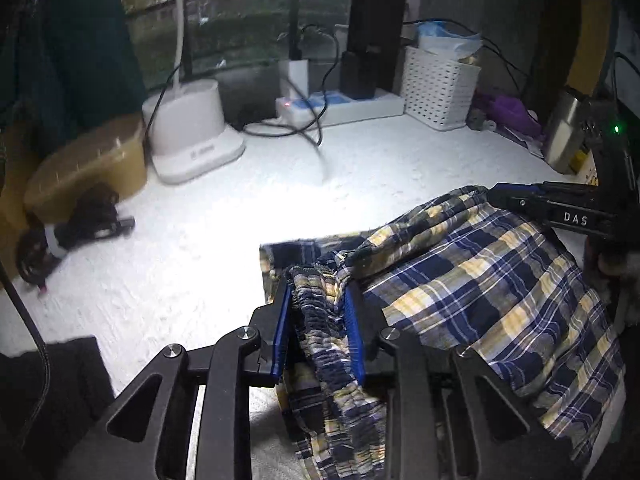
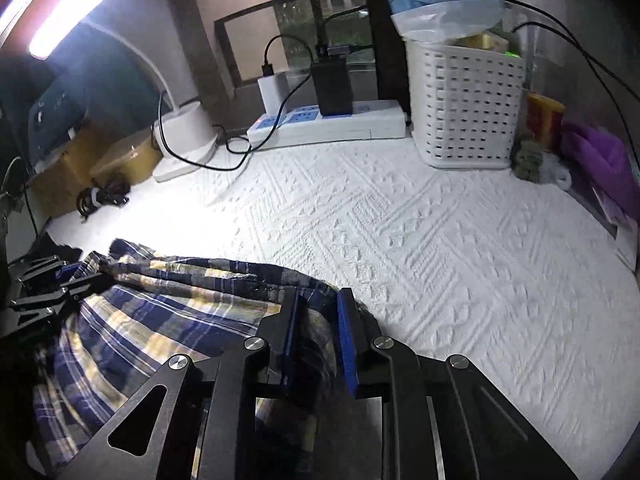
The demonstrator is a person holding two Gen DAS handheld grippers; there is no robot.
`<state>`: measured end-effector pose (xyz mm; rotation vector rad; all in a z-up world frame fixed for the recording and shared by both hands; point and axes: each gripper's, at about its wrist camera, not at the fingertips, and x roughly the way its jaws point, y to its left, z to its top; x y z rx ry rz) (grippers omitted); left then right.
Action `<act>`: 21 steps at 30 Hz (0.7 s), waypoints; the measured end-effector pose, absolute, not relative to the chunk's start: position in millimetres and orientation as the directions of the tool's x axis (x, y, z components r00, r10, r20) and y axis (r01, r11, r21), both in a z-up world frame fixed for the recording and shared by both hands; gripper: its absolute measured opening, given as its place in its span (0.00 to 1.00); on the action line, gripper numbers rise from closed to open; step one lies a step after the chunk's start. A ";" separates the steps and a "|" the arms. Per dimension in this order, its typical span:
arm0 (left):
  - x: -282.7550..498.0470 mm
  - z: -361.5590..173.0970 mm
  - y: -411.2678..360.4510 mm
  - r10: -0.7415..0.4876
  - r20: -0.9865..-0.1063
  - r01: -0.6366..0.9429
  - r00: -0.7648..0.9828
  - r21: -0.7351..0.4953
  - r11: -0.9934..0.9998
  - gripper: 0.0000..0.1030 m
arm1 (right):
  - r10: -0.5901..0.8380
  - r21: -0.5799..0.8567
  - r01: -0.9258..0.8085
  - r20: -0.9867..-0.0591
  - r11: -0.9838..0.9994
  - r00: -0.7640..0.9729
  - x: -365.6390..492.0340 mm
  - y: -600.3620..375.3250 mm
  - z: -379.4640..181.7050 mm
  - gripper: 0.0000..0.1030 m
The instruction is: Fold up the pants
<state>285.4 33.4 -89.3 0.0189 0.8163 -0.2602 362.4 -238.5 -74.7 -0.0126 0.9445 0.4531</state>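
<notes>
The pants [image 1: 480, 280] are blue, yellow and white plaid and hang lifted above the white textured table [image 1: 240, 220]. My left gripper [image 1: 318, 300] is shut on the bunched elastic waistband at one end. My right gripper [image 2: 318, 304] is shut on the fabric edge at the other end; it also shows in the left wrist view [image 1: 496, 196] at the right. The pants [image 2: 140, 320] stretch between the two grippers. The left gripper shows at the left edge of the right wrist view [image 2: 68, 276]. The lower part of the pants hangs out of sight.
At the back stand a white desk lamp base [image 1: 192, 128], a power strip [image 1: 340, 106] with plugged chargers and cables, and a white lattice basket [image 2: 464, 104]. A tan container [image 1: 88, 164] and coiled black cable [image 1: 72, 232] lie left. Purple items [image 2: 596, 160] lie right.
</notes>
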 end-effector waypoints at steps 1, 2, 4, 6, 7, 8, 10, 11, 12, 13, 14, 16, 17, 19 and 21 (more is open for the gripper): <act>286.0 -90.0 35.1 -0.227 -0.724 0.233 0.652 -0.093 0.968 0.26 | 0.367 0.180 -0.383 -0.786 0.906 0.498 363.7 -237.4 -76.1 0.19; 286.8 -89.8 36.7 -0.229 -0.728 0.227 0.647 -0.103 0.968 0.27 | 0.366 0.179 -0.384 -0.787 0.906 0.497 365.0 -236.8 -77.0 0.19; 288.3 -87.3 40.1 -0.241 -0.737 0.219 0.631 -0.129 0.967 0.27 | 0.360 0.175 -0.380 -0.789 0.908 0.498 368.3 -236.5 -76.9 0.19; 286.2 -81.4 41.5 -0.246 -0.741 0.217 0.624 -0.138 0.966 0.27 | 0.358 0.176 -0.375 -0.790 0.910 0.498 369.2 -236.7 -74.6 0.20; 283.3 -76.1 42.4 -0.253 -0.734 0.221 0.630 -0.143 0.965 0.27 | 0.354 0.172 -0.374 -0.790 0.911 0.500 368.1 -236.5 -71.4 0.20; 281.7 -72.9 43.2 -0.258 -0.728 0.225 0.635 -0.146 0.964 0.27 | 0.350 0.165 -0.375 -0.789 0.912 0.504 366.0 -236.6 -67.5 0.21; 277.4 -66.2 43.9 -0.266 -0.717 0.235 0.645 -0.146 0.961 0.27 | 0.338 0.135 -0.390 -0.786 0.911 0.518 358.6 -234.9 -56.5 0.23; 277.1 -66.1 43.8 -0.268 -0.716 0.238 0.645 -0.146 0.960 0.27 | 0.340 0.126 -0.406 -0.789 0.905 0.513 356.0 -232.7 -53.1 0.23; 277.0 -66.9 43.8 -0.269 -0.717 0.241 0.643 -0.143 0.960 0.27 | 0.343 0.120 -0.424 -0.793 0.898 0.503 353.7 -230.0 -50.8 0.25; 278.0 -68.5 44.2 -0.266 -0.721 0.240 0.640 -0.142 0.960 0.27 | 0.335 0.102 -0.437 -0.798 0.894 0.500 351.3 -226.7 -48.7 0.33; 279.6 -71.3 44.9 -0.269 -0.726 0.239 0.633 -0.147 0.960 0.27 | 0.330 0.087 -0.447 -0.799 0.890 0.502 349.5 -223.6 -46.8 0.38; 283.5 -77.1 46.5 -0.273 -0.733 0.235 0.623 -0.158 0.959 0.27 | 0.338 0.091 -0.460 -0.805 0.883 0.488 349.9 -219.0 -48.2 0.68; 286.3 -80.7 47.5 -0.279 -0.738 0.235 0.614 -0.166 0.958 0.27 | 0.337 0.091 -0.462 -0.807 0.882 0.484 350.8 -217.4 -49.7 0.70; 291.6 -87.4 48.6 -0.282 -0.744 0.229 0.606 -0.176 0.957 0.28 | 0.311 0.069 -0.456 -0.818 0.888 0.483 353.1 -213.8 -56.2 0.70; 295.3 -92.3 48.8 -0.280 -0.749 0.226 0.601 -0.176 0.958 0.30 | 0.271 0.032 -0.440 -0.827 0.897 0.492 356.1 -212.5 -64.0 0.70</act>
